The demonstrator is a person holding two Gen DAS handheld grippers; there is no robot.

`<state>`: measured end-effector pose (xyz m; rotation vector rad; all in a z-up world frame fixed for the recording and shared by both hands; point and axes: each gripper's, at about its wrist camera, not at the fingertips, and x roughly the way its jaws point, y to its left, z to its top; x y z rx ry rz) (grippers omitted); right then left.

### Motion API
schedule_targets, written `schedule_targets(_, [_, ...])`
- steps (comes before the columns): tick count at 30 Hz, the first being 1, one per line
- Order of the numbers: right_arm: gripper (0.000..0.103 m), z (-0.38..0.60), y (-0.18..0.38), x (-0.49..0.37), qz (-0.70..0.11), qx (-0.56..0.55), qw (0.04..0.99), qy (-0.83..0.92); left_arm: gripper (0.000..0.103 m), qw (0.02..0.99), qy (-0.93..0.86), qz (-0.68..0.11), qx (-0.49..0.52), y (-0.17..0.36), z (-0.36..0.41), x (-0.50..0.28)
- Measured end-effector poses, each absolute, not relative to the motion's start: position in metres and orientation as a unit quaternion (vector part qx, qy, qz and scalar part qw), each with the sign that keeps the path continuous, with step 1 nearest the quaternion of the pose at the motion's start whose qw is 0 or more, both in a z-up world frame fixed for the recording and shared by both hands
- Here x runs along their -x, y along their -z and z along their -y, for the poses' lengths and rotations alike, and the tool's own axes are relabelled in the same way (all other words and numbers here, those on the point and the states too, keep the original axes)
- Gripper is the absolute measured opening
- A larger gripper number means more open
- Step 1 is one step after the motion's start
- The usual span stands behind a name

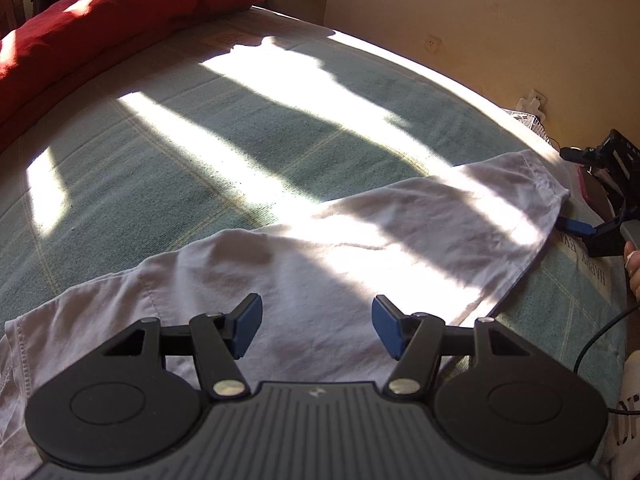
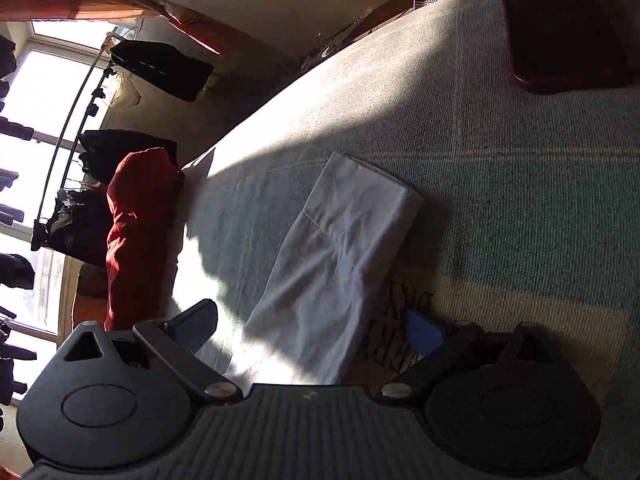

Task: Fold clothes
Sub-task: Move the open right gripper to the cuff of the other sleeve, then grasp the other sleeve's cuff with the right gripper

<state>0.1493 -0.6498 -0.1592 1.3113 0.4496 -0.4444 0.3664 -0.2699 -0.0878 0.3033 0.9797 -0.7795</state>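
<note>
Left tongs (image 1: 317, 328): spread wide, blue pads apart, nothing pinched; they hang tilted down over the near part of the white garment.
Right tongs (image 2: 314, 330): spread wide, nothing pinched; the white cloth lies in the gap between the two pads, but neither pad presses on it. In the left tongs' view these tongs (image 1: 576, 227) sit at the far right tip of the garment, one blue pad just beside the hem.
White garment (image 1: 320, 248): spread flat on the bed, a long strip running from under the left tongs away to the right; a stitched seam shows to the left of the left tongs and a hemmed end lies next to the right tongs. From the right tongs, the garment (image 2: 332, 248) stretches ahead to a squared, folded end.
Bed cover (image 1: 200, 152): green-grey woven cloth with pale lines, beyond and around both tongs, crossed by bright bars of sun and dark shadow.
Red bedding (image 1: 120, 20): a bulky roll far ahead and to the left of the left tongs, well apart from the garment.
Dark red flat object (image 2: 560, 28): on the cover, far ahead and right of the right tongs; what it is cannot be told.
Wall (image 1: 480, 20): pale yellow, beyond the bed's far edge.
</note>
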Motion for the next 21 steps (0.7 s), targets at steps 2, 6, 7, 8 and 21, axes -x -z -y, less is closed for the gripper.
schedule_targets(2, [0.098, 0.659, 0.163, -0.152, -0.192, -0.610, 0.743, 0.199, 0.062, 0.798, 0.365, -0.457, -0.143, 0.087, 0.269, -0.364])
schedule_targets(6, [0.096, 0.674, 0.165, -0.168, -0.192, -0.603, 0.748, 0.199, 0.062, 0.792, 0.364, -0.469, -0.142, 0.088, 0.268, -0.361])
schedule_targets(7, [0.096, 0.677, 0.165, -0.172, -0.193, -0.601, 0.750, 0.198, 0.062, 0.792, 0.365, -0.470, -0.140, 0.087, 0.266, -0.360])
schedule_targets(8, [0.096, 0.679, 0.166, -0.176, -0.196, -0.597, 0.753, 0.195, 0.062, 0.791, 0.365, -0.471, -0.139, 0.087, 0.266, -0.359])
schedule_targets(21, [0.101, 0.684, 0.168, -0.201, -0.199, -0.615, 0.744, 0.170, 0.061, 0.782, 0.367, -0.487, -0.129, 0.088, 0.259, -0.350])
